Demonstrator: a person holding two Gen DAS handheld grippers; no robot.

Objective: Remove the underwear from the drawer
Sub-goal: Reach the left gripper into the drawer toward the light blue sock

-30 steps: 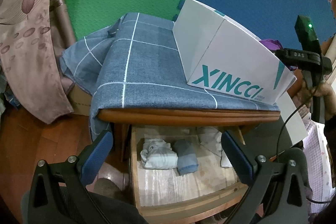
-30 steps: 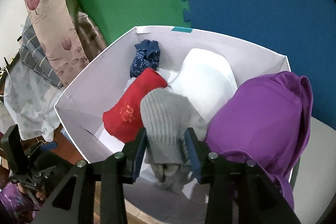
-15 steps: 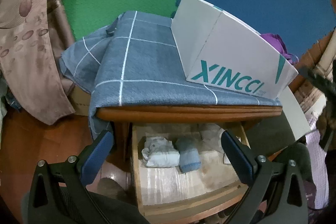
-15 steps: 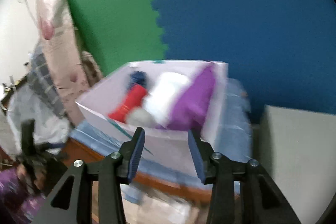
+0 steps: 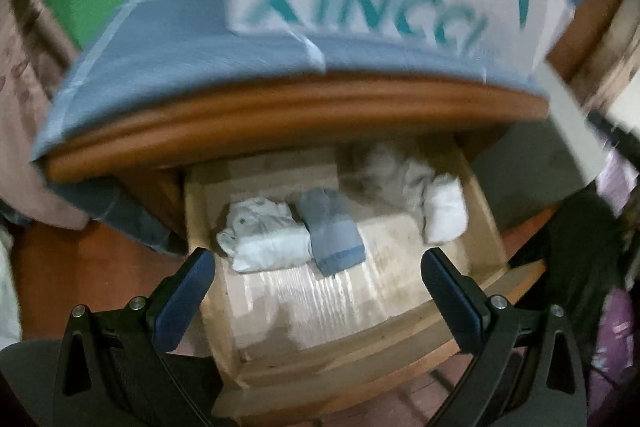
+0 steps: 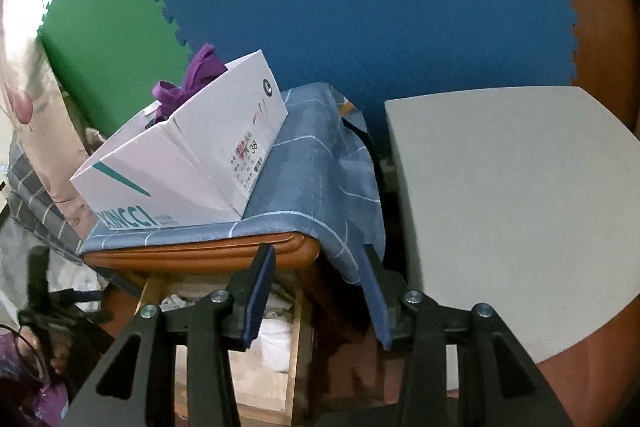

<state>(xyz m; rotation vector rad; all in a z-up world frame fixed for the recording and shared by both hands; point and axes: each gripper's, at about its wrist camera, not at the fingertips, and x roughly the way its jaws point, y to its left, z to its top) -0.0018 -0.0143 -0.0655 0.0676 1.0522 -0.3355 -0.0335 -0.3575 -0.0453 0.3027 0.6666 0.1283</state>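
Note:
The wooden drawer (image 5: 352, 343) stands pulled open under the table top. In it lie a white folded garment (image 5: 264, 235), a grey-blue folded garment (image 5: 332, 231) beside it, and crumpled pale and white garments (image 5: 420, 191) at the back right. My left gripper (image 5: 316, 267) is open and empty, just above the drawer's front. My right gripper (image 6: 316, 267) is open and empty, level with the table's right corner; the drawer (image 6: 294, 343) shows below it with a white garment (image 6: 276, 339).
A white XINCCI box (image 6: 180, 171) holding purple cloth (image 6: 192, 83) stands on the blue checked cloth (image 6: 320, 163) over the table. A grey board (image 6: 516, 199) stands to the right. Green and blue foam mats line the wall.
My left gripper has moved down and closer to the open drawer. My right gripper let go of the grey garment in the box, opened, and drew back and down to the table's right corner.

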